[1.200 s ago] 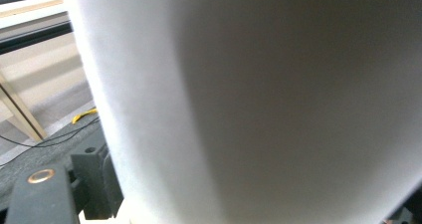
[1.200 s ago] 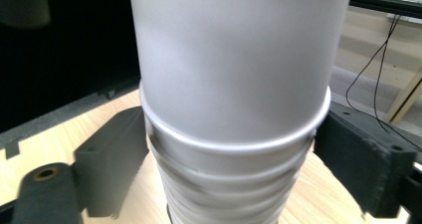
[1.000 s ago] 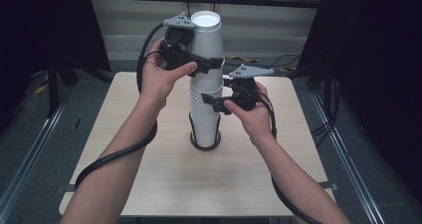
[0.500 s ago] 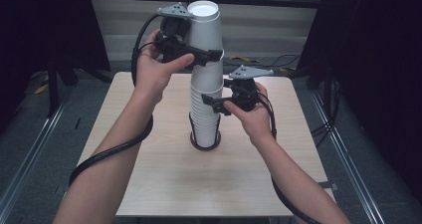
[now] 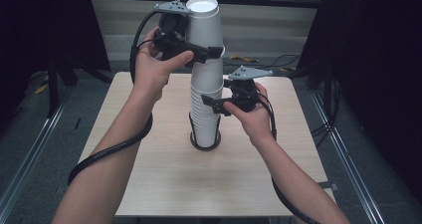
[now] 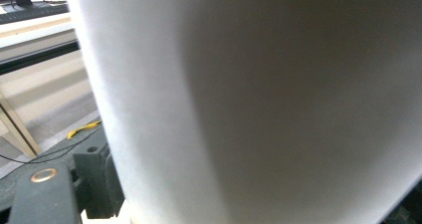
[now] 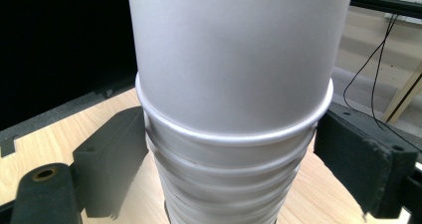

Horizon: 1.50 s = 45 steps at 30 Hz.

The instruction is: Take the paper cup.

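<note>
The left gripper (image 5: 211, 52) clamps the topmost white paper cup (image 5: 204, 22), upturned, directly above the tall stack of white paper cups (image 5: 205, 109) standing upright mid-table. The right gripper (image 5: 215, 106) braces that stack, jaws wide around it. Separation likely runs straight up the stack's vertical axis.

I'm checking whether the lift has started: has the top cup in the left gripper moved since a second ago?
Yes. The top cup, gripped by the left gripper, has risen against the wall stripes behind, while the stack stays on the table.

Wooden table (image 5: 149, 184), perhaps yellow floor scraps (image 5: 41, 88)
</note>
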Motion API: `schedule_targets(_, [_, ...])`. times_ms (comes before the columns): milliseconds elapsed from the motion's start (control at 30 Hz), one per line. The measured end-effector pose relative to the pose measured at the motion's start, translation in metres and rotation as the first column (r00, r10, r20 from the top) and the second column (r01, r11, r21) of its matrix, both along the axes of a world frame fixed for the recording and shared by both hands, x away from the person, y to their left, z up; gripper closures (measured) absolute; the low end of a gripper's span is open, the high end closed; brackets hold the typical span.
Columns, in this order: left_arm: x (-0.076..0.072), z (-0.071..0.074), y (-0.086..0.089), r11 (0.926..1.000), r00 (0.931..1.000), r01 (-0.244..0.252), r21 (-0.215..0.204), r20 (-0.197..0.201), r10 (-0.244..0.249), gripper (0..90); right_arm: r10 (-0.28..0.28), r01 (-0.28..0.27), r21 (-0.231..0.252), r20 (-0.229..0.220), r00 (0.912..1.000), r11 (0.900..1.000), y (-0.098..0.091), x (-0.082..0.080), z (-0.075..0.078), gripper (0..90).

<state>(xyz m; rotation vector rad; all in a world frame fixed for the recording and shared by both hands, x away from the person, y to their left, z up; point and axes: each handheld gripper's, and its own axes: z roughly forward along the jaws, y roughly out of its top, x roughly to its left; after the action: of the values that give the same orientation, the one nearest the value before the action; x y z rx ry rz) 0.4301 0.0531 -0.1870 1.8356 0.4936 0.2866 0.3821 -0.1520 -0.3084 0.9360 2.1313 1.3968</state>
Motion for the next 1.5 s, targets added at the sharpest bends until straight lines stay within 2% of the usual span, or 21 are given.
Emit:
schedule_targets(433, [0.0, 0.006, 0.004, 0.9998, 0.9999, -0.012, -0.017, -0.009, 0.012, 14.1, 0.004, -0.004, -0.002, -0.009, 0.9999, 1.0, 0.0, 0.0, -0.003, 12.7])
schedule_targets(700, [-0.001, 0.008, 0.003, 0.9995, 1.0, -0.006, -0.031, -0.002, 0.006, 14.1, 0.003, -0.003, -0.008, -0.003, 1.0, 1.0, 0.0, 0.0, -0.002, 13.0])
schedule_targets(800, [-0.001, 0.008, 0.004, 0.9998, 1.0, 0.0, -0.021, 0.007, 0.0, 14.1, 0.004, -0.004, -0.007, -0.006, 1.0, 1.0, 0.0, 0.0, -0.002, 13.0])
schedule_targets(900, [-0.002, 0.009, 0.006, 0.9992, 1.0, -0.002, -0.04, 0.005, 0.002, 14.0, 0.005, -0.005, -0.01, -0.007, 1.0, 0.9999, 0.0, -0.001, -0.002, 13.1])
schedule_targets(1033, [-0.002, 0.008, 0.007, 0.9995, 1.0, -0.001, -0.033, 0.003, 0.001, 14.1, 0.006, -0.006, -0.013, -0.004, 1.0, 0.9999, 0.0, -0.001, -0.003, 13.1])
schedule_targets(1467, [-0.005, 0.01, 0.027, 0.9993, 0.9999, -0.009, -0.035, -0.013, 0.009, 13.9, 0.008, -0.008, -0.018, -0.004, 1.0, 0.9998, 0.0, -0.001, -0.003, 12.8])
schedule_targets(1500, [-0.005, 0.009, 0.031, 0.9996, 0.9998, -0.011, -0.026, -0.014, 0.011, 13.9, 0.008, -0.008, -0.017, -0.004, 1.0, 0.9998, 0.0, -0.001, -0.004, 12.8])
